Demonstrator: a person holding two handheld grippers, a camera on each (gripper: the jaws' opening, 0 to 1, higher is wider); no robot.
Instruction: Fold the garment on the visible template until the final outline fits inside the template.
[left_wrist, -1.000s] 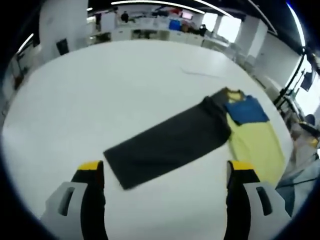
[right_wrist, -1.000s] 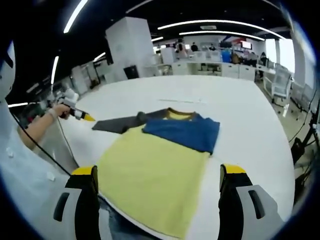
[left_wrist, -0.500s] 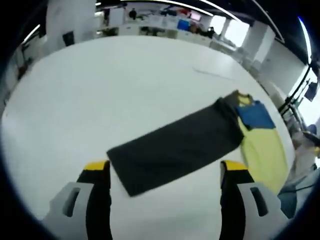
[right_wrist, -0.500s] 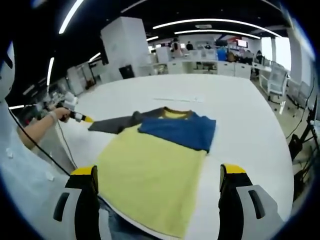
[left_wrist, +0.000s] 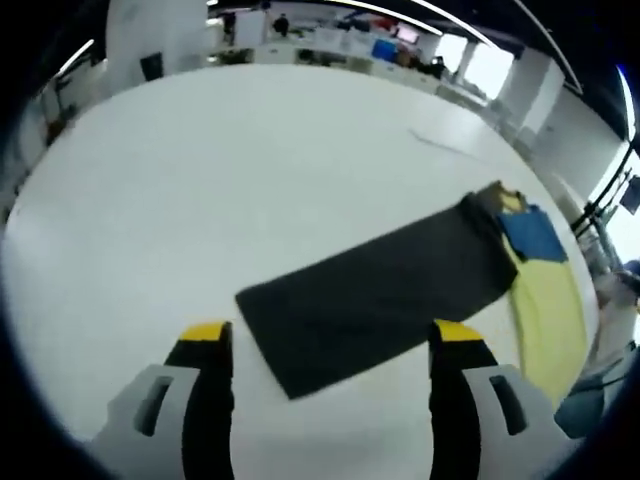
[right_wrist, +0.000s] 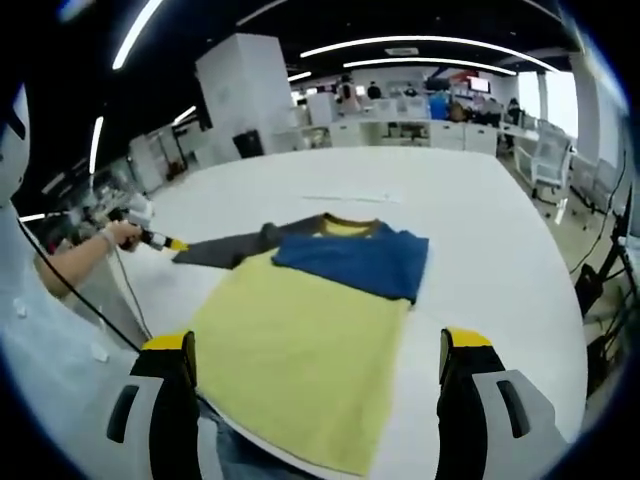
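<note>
1. The yellow, blue and dark grey long-sleeved shirt (right_wrist: 310, 330) lies flat on the big white table (right_wrist: 480, 240), in the middle of the right gripper view. Its yellow body points to the bottom of the frame.
2. One long dark grey sleeve (left_wrist: 375, 295) is stretched out flat. In the left gripper view it runs from the lower middle up to the right.
3. Your left gripper (left_wrist: 325, 345) hovers near the loose end of that sleeve, at the bottom of the frame. Its tongs are spread wide and hold nothing. You probably put it there so you can pick up the sleeve end and fold it in.
4. Your right gripper (right_wrist: 315, 350) waits over the yellow bottom edge of the shirt. Its tongs are spread wide too, with nothing in them.
5. I cannot see a template outline on the table, so I cannot tell where the fold must fit.
6. The shirt looks all spread out, so the folding has hardly begun.
</note>
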